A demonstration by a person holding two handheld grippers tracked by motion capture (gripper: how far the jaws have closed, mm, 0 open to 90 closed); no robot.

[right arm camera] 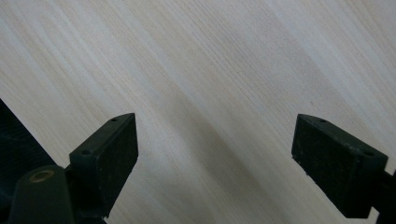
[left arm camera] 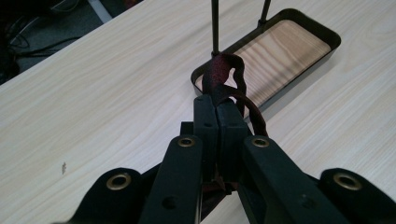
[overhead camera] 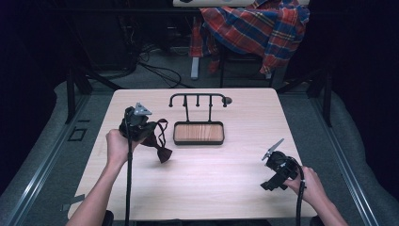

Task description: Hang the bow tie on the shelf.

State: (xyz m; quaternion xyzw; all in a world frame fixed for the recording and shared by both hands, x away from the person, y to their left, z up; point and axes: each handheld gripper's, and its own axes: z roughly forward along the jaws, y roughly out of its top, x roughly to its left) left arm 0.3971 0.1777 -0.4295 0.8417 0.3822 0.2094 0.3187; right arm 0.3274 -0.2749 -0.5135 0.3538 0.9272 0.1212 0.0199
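Spanning a grey-floored room, pale wood table (overhead camera: pixel 202 183) bears a tray (overhead camera: pixel 198 141).

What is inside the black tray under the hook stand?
The tray shows a bare wooden floor with nothing lying in it. In the left gripper view, the dark red bow tie held by the left gripper covers its near corner.

A red, blue and white plaid shirt (overhead camera: pixel 256 26) hangs over a chair (overhead camera: pixel 244 60) on the floor beyond the far edge of the light wood bench (overhead camera: pixel 211 179). Dark cables (overhead camera: pixel 155 70) trail across the grey floor (overhead camera: pixel 155 80) to the chair's left, near a dark stand (overhead camera: pixel 75 80) off the bench's far left corner.
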